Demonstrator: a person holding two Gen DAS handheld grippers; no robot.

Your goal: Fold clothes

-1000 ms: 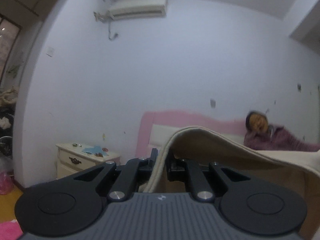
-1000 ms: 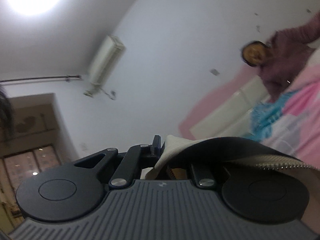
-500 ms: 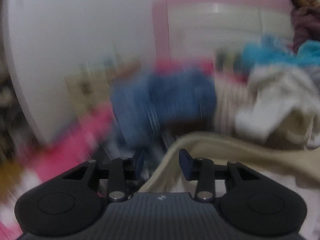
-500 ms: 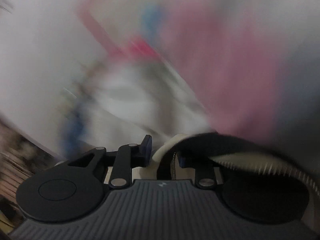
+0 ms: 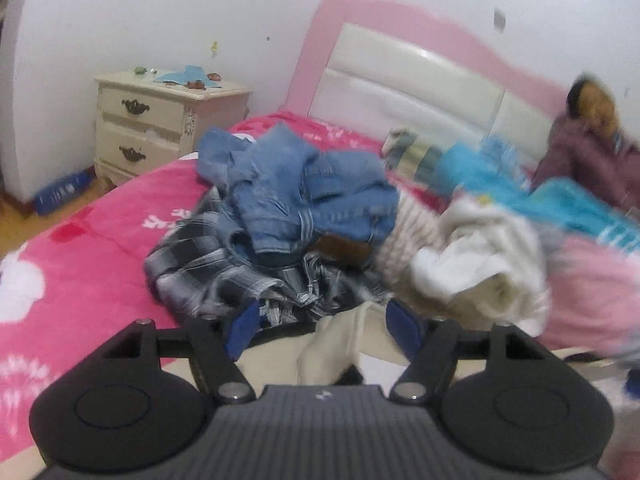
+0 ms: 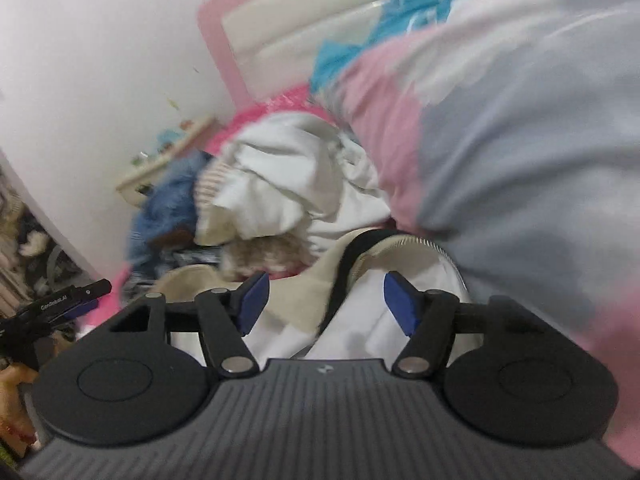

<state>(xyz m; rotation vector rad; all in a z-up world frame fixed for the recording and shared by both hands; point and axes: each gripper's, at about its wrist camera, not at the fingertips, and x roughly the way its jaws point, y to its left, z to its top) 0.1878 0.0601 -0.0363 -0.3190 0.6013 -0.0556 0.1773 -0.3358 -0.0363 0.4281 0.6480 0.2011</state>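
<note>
"GenRobot.AI" printed on the left gripper (image 6: 86, 294) at far left, cream nightstand (image 5: 160, 120), denim and plaid heap (image 5: 288, 208) blocking the pink bed (image 5: 80, 248), cream garment (image 5: 336, 344) lying loose between both grippers' just-opened jaws, right gripper (image 6: 326, 300) parted too, pink-and-grey quilt (image 6: 500, 140) crowding right

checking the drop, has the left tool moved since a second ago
Yes. The left tool has tipped downward: the pink headboard, earlier low in its view, now sits high. Its jaws have just been opening, the cream garment loose between them.

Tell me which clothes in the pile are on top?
The blue jeans. They lie over the grey checked shirt, left of the white top.
</note>
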